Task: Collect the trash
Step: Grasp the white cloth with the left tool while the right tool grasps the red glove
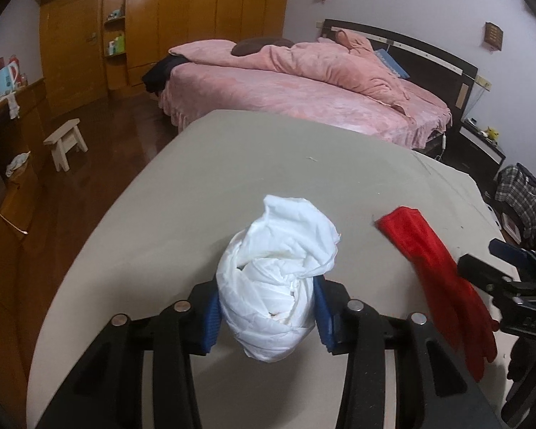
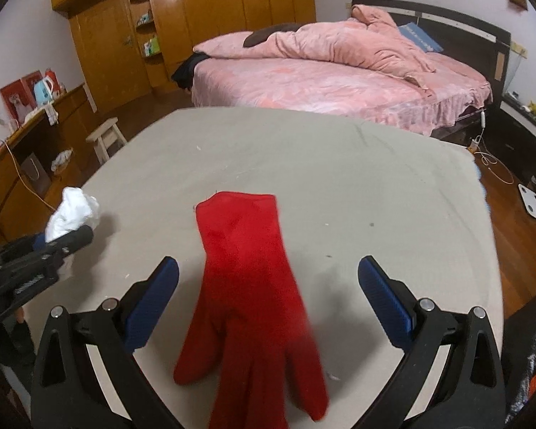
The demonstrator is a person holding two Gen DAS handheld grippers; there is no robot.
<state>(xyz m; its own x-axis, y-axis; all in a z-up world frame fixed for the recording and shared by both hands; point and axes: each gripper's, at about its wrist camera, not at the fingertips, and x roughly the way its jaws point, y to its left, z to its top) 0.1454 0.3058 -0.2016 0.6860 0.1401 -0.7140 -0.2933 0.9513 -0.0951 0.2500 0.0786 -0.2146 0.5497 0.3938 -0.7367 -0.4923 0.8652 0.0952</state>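
left tool (image 1: 268,316): closed on the white wad (image 1: 280,279), blue pads pressing both flanks of its lower half; top of the wad sticks out past the pads.
right tool (image 2: 268,302): spread wide, holding nothing; poised above the red glove (image 2: 250,286), pads clear of it on either side.
white wad: crumpled tissue or thin paper, can't tell which. Looks very light, soft, crushable. Judgement: current mid-body pinch is enough, more squeeze only flattens it; loose outer folds could tear or slip out if yanked.
wad position: near-left part of the tabletop (image 1: 232,164); whether it's lifted or resting there, can't tell.
red glove: lies flat on the tabletop, near-right, cuff toward the far side, fingers toward the near edge. Fabric, limp, light, not fragile, not slippery.
glove grip point: judgement, pinch across the palm or cuff where fabric bunches; single fingers would just droop. Flat cloth means pads must press down to gather a fold.
trash or not: glove's status unclear from the task line.
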